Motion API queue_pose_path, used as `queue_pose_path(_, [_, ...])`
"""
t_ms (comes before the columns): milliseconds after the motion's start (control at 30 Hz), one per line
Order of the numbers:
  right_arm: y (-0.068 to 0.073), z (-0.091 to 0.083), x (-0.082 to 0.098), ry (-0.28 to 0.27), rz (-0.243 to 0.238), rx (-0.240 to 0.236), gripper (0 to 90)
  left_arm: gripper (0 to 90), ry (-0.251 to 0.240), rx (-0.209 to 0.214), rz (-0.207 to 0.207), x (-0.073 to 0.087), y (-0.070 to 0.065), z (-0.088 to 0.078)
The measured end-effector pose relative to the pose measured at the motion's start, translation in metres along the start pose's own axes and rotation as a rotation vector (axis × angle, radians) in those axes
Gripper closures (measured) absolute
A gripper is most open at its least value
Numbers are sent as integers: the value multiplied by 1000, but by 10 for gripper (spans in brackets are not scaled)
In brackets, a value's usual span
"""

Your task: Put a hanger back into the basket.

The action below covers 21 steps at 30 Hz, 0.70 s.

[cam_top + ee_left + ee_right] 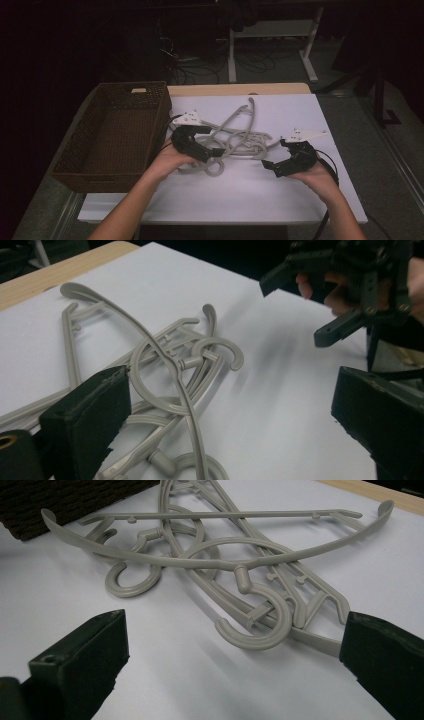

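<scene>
**Both grippers close in on the tangle of hangers**

A heap of grey plastic hangers lies crossed over one another on the white table top, just right of a dark wicker basket that stands with nothing in it. The work in hand looks like the reach, before any hold is made. The left gripper sits at the near left edge of the heap, its jaws spread wide; in the left gripper view a curved hook lies between them, but the pads are not pressed on it. The right gripper hovers just right of the heap, also spread wide and holding nothing; from its own camera the nearest hook lies ahead on the table, between the two jaws but apart from them.

The next move, as I judge it, calls for picking a single hanger out (the arms and hooks are interlocked, so one may drag its neighbours along). A jaw should slide under one bar or hook, close on it firmly, then lift it free towards the basket.
</scene>
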State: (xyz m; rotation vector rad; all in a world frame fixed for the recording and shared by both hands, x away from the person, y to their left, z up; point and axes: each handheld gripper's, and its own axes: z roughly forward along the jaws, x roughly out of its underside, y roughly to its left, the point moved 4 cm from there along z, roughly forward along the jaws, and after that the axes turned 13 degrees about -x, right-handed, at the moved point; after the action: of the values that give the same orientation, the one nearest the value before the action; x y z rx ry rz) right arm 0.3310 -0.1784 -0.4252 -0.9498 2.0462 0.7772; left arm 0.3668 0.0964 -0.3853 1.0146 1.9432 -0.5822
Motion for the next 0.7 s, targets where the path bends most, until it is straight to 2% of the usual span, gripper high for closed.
queue_pose_path(167, [-1, -1, 0, 0, 4, 3, 0, 58, 28, -12, 5, 6, 0, 12])
queue_pose_path(267, [-1, -1, 0, -1, 3, 4, 0, 86, 48, -30, 25, 10, 0, 18])
queue_pose_path(500, [-1, 0, 0, 2, 2, 2, 0, 216, 93, -58, 33, 17, 1, 30])
queue_pose_path(600, [-2, 0, 1, 5, 3, 2, 0, 300, 126, -58, 29, 22, 2, 36])
queue_pose_path(700, [-1, 1, 0, 4, 3, 0, 0, 372, 172, -71, 52, 26, 1, 43])
